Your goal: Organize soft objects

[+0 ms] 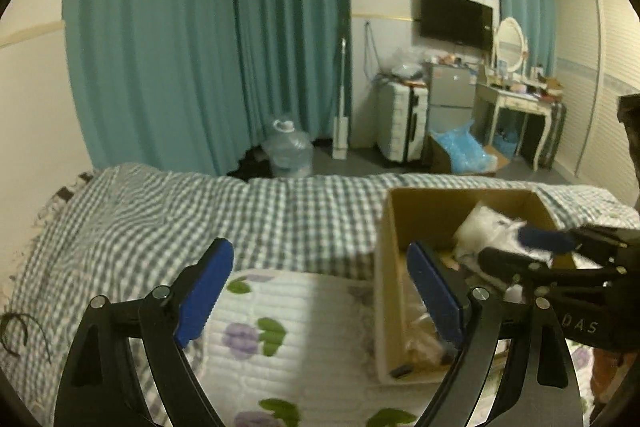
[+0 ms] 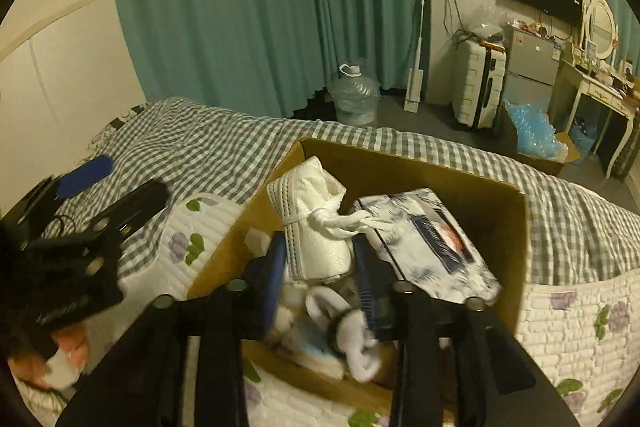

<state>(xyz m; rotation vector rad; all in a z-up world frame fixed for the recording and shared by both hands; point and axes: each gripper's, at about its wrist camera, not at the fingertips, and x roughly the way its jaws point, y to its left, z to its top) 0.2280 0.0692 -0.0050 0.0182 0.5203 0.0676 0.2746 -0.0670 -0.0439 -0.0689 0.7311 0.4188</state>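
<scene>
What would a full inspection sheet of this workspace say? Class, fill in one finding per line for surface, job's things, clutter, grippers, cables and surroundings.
Surface: bed with gingham cover and floral quilted pad.
Job's things: cardboard box on the bed holds a rolled white towel, a patterned pack and white socks.
Clutter: dark hair tie on the cover.
Grippers: left gripper open, empty, beside the box; right gripper around the towel inside the box, contact unclear.
Cables: wires hang on the wall above the suitcase.
Surroundings: teal curtains, water jug, TV, dressing table.
</scene>
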